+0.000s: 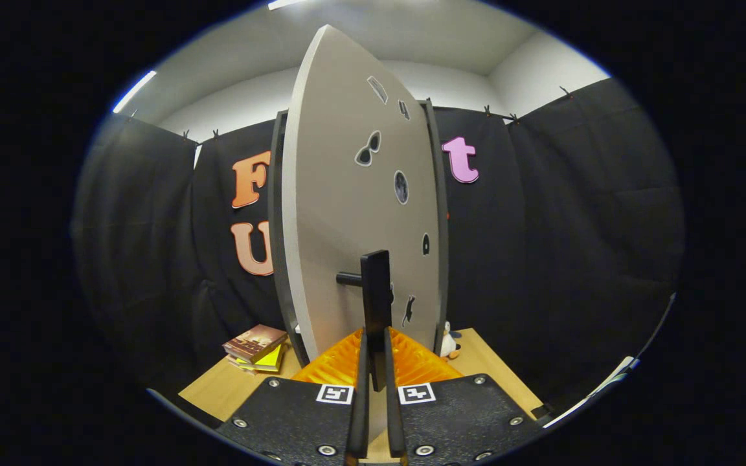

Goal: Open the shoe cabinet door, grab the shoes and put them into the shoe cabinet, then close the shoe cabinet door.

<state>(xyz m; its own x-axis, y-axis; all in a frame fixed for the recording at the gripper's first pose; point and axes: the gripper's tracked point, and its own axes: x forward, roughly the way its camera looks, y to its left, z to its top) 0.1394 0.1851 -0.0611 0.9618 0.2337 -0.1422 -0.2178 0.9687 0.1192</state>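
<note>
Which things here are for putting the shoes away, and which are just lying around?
For the job:
- cabinet door, swung part open
- black door handle, between the fingers
- tool, closed on that handle

Just lying around:
- stack of books on the wooden table
- small penguin toy beside the door

Gripper (375, 353) was level, pointing straight ahead, jaws upright and side by side. Jaws were nearly closed, only a narrow gap left, both fingers (361, 388) pinching the lower end of the door handle (376, 304) from either side. Fingertips sat right at the bar's bottom. Both marker plates at the finger bases sat even.
</note>
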